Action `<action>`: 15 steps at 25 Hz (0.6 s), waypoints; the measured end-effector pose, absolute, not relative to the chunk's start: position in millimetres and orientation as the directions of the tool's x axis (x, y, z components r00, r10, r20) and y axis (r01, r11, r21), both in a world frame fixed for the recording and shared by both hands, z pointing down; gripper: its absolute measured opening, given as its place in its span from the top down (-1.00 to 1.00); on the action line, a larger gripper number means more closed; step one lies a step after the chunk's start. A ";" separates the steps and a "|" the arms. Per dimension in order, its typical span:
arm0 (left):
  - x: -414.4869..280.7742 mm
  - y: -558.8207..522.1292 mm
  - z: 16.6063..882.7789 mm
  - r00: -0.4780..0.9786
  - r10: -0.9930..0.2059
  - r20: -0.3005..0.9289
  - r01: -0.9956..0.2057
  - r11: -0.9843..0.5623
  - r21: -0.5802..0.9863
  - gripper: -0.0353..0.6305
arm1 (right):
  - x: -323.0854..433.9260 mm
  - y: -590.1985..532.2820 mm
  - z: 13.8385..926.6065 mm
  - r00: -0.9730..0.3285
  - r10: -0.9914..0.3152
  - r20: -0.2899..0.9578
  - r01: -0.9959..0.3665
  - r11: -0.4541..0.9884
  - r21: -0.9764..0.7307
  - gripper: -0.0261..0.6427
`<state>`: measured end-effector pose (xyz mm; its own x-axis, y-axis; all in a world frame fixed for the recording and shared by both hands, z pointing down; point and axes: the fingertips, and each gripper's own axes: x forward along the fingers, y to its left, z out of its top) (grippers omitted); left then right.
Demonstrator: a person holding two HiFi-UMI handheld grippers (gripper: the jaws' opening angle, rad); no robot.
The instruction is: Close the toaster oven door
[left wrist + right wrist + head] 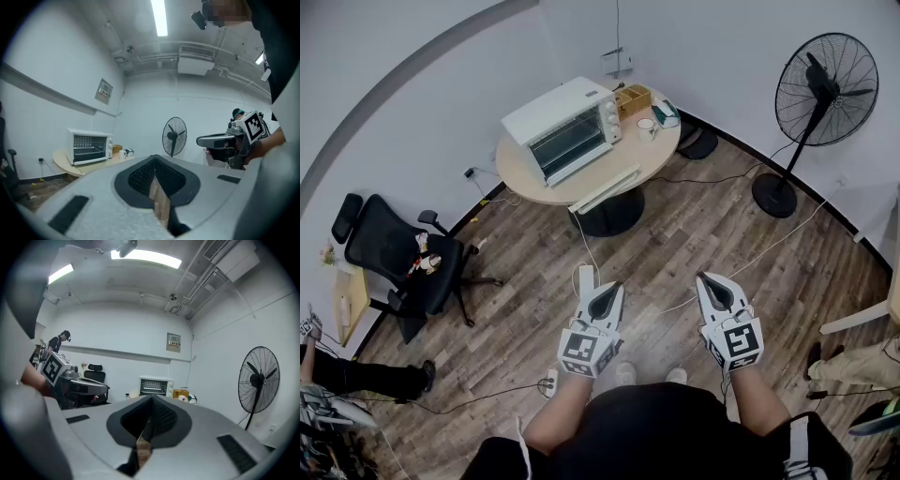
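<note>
Toaster oven door (568, 146) seemingly closed

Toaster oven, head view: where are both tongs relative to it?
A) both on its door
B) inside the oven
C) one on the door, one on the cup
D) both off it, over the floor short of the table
D: the left tongs and right tongs hang over the wood floor, apart from the round table that carries the toaster oven.

light: bright, even, ceiling tube (159, 18) | shadows: soft | edges: fisheye vignette | near foreground blurred
</note>
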<state>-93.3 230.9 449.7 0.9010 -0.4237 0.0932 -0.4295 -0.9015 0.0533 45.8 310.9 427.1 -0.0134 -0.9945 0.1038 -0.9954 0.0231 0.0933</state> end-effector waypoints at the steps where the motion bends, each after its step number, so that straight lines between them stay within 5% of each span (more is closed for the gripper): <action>1: -95.5 229.3 449.3 0.898 -0.429 0.093 -0.435 -0.899 0.050 0.88 | 44.8 308.7 427.9 -0.013 -0.994 0.108 -0.996 0.023 0.092 0.93; 11: -101.2 207.6 454.5 0.899 -0.424 0.113 -0.432 -0.901 0.051 0.88 | 48.4 284.6 433.0 0.020 -0.987 0.159 -0.995 -0.004 0.097 0.93; 15: -104.7 192.5 455.3 0.895 -0.432 0.110 -0.439 -0.896 0.059 0.88 | 52.0 276.6 419.1 0.044 -0.997 0.060 -0.998 -0.042 0.046 0.93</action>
